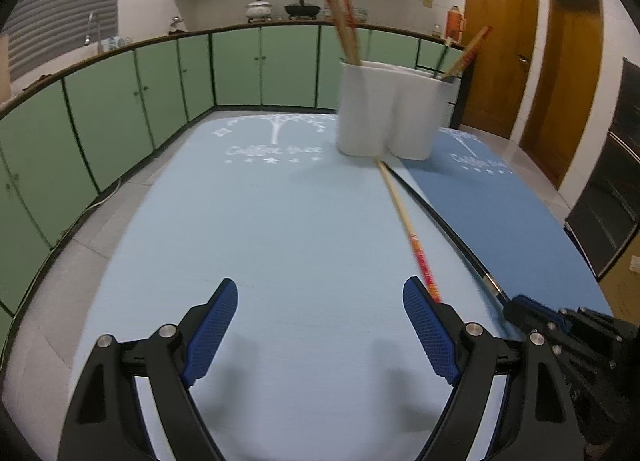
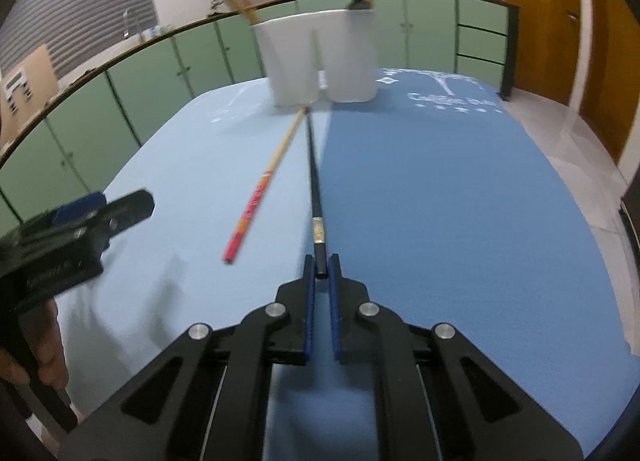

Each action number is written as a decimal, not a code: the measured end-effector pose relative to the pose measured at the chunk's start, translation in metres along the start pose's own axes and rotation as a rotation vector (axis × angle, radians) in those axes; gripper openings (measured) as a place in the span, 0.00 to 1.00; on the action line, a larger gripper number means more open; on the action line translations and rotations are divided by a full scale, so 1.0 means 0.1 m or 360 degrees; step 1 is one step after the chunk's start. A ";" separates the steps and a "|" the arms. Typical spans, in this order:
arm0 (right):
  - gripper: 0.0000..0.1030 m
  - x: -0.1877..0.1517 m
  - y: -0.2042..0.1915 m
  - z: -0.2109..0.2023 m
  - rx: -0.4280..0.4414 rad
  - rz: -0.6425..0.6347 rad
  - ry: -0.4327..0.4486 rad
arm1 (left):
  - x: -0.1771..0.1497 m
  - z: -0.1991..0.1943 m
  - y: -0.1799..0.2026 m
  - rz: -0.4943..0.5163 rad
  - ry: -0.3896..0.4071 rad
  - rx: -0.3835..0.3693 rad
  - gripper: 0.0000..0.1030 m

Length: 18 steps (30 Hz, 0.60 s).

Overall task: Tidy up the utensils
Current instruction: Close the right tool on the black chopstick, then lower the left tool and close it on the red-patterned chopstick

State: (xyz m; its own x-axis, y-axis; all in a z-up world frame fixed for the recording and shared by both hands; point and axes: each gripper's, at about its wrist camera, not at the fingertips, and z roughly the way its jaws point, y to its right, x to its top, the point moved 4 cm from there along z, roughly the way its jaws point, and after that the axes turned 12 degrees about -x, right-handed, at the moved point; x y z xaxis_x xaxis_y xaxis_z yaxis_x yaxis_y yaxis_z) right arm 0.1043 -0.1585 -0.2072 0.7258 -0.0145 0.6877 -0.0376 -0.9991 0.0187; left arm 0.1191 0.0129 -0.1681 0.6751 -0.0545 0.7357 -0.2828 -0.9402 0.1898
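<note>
The right claw (image 2: 321,265) pinches the black chopstick (image 2: 312,165) by its thick end. The left claw (image 1: 320,325) is wide open. The thin, stiff stick could slip.

A two-part holder (image 2: 320,57) stands at the far end of the table (image 2: 440,201), straddling the seam where the left mat (image 2: 180,165) meets the right mat (image 2: 460,181). Chopsticks (image 1: 346,25) stand in its left compartment, more (image 1: 466,55) in its right. Two chopsticks lie before it, far tips near its base: the wooden one (image 2: 264,183) on the left mat, the dark one (image 2: 314,185) along the seam, its near end between the right gripper's (image 2: 321,267) fingers. The left gripper (image 1: 320,301) sits near left.
</note>
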 end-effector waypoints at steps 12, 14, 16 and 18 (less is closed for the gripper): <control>0.06 -0.05 0.50 0.04 -0.0146 0.0170 -0.0033 | -0.15 0.28 0.40 0.0014 -0.0096 -0.0111 0.73; 0.06 -0.06 0.50 0.05 -0.0144 0.0180 -0.0038 | -0.17 0.34 0.44 0.0016 -0.0118 -0.0123 0.67; 0.06 -0.06 0.48 0.06 -0.0131 0.0168 -0.0044 | -0.19 0.41 0.48 0.0005 -0.0157 -0.0146 0.62; 0.06 -0.07 0.46 0.06 -0.0114 0.0162 -0.0050 | -0.19 0.46 0.50 0.0012 -0.0177 -0.0153 0.55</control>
State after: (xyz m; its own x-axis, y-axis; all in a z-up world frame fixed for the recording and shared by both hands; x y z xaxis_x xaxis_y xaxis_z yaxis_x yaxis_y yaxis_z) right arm 0.1015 -0.2049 -0.2158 0.7368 -0.1178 0.6657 -0.1604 -0.9870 0.0029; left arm 0.1231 -0.0487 -0.2025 0.7426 -0.1034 0.6617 -0.3483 -0.9035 0.2498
